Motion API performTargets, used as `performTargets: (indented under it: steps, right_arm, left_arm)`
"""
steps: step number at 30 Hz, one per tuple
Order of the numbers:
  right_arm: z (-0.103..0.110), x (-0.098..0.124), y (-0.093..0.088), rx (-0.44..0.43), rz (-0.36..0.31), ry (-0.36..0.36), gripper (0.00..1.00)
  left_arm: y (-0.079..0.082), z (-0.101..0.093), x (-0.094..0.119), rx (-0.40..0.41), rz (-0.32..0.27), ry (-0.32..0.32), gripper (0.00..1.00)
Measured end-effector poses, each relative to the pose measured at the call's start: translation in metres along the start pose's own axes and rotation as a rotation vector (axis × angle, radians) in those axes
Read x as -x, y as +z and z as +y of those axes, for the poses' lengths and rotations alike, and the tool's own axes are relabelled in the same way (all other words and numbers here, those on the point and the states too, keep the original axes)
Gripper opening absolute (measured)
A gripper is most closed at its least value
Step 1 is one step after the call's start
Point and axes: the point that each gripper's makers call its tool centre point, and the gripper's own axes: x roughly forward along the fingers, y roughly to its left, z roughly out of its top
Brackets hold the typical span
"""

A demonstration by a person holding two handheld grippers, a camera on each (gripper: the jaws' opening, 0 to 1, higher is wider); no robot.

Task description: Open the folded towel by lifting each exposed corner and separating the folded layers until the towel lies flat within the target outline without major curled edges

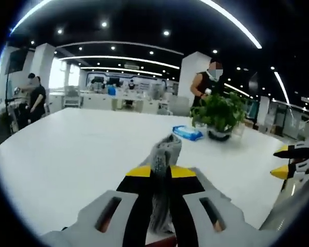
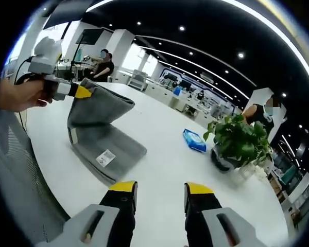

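Left gripper (image 2: pixel 85 91): I see its jaws clenched on a corner of the grey towel (image 2: pixel 100 131), held by a hand (image 2: pixel 18 95).
Grey towel: one corner is lifted off the white table (image 2: pixel 159 154); the rest sags onto it, white label (image 2: pixel 105 158) up.
Right gripper (image 2: pixel 160 189): my jaws stand apart, grasping nothing, above bare tabletop near the towel.
Wipes pack (image 2: pixel 194 140): flat, beside the potted plant (image 2: pixel 239 141).
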Motion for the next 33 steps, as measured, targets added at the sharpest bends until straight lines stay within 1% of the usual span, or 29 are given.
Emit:
performTargets:
  steps: [1, 5, 6, 9, 10, 12, 14, 16, 17, 19, 22, 26, 30, 31, 33]
  right_arm:
    - [0.0, 0.0, 0.0, -0.001, 0.0, -0.001, 0.34]
    - [0.0, 0.0, 0.0, 0.001, 0.002, 0.0, 0.34]
    - [0.001, 0.0, 0.0, 0.003, -0.001, 0.003, 0.34]
    - [0.004, 0.0, 0.0, 0.017, 0.0, 0.009, 0.33]
    - [0.004, 0.0, 0.001, 0.02, 0.001, 0.011, 0.33]
    - [0.005, 0.0, 0.001, 0.026, 0.002, 0.016, 0.33]
    - [0.006, -0.001, 0.0, 0.027, 0.006, 0.019, 0.33]
    - [0.006, -0.001, 0.0, 0.027, 0.005, 0.022, 0.33]
    - [0.007, -0.001, 0.0, 0.027, 0.005, 0.024, 0.33]
    - [0.007, -0.001, -0.001, 0.028, 0.009, 0.026, 0.33]
    - [0.008, -0.002, -0.002, 0.028, 0.015, 0.029, 0.32]
    - [0.008, -0.002, -0.002, 0.027, 0.019, 0.031, 0.32]
    - [0.008, -0.002, -0.002, 0.035, 0.017, 0.032, 0.3]
    - [0.007, -0.002, -0.002, 0.035, 0.018, 0.03, 0.3]
    - [0.006, -0.003, -0.004, 0.028, 0.026, 0.029, 0.3]
  left_arm:
    - [-0.004, 0.004, 0.001, -0.012, 0.015, 0.02, 0.09]
    - [-0.01, 0.011, -0.001, -0.004, 0.038, 0.043, 0.09]
    - [-0.012, 0.015, 0.0, 0.008, 0.047, 0.063, 0.09]
    - [-0.013, 0.021, 0.002, 0.013, 0.049, 0.102, 0.09]
    - [-0.016, 0.027, 0.003, 0.015, 0.059, 0.129, 0.09]
    - [-0.021, 0.035, 0.004, 0.015, 0.079, 0.163, 0.09]
    - [-0.027, 0.044, 0.006, 0.032, 0.102, 0.191, 0.09]
    - [-0.028, 0.048, 0.008, 0.089, 0.099, 0.203, 0.1]
    - [-0.029, 0.05, 0.01, 0.133, 0.097, 0.213, 0.1]
    - [-0.03, 0.058, 0.012, 0.135, 0.1, 0.234, 0.1]
    - [-0.037, 0.064, 0.014, 0.158, 0.123, 0.27, 0.1]
    - [-0.044, 0.07, 0.016, 0.201, 0.138, 0.294, 0.11]
    - [-0.048, 0.074, 0.019, 0.194, 0.153, 0.328, 0.11]
    - [-0.049, 0.076, 0.021, 0.193, 0.156, 0.347, 0.11]
    - [-0.053, 0.079, 0.024, 0.199, 0.167, 0.365, 0.1]
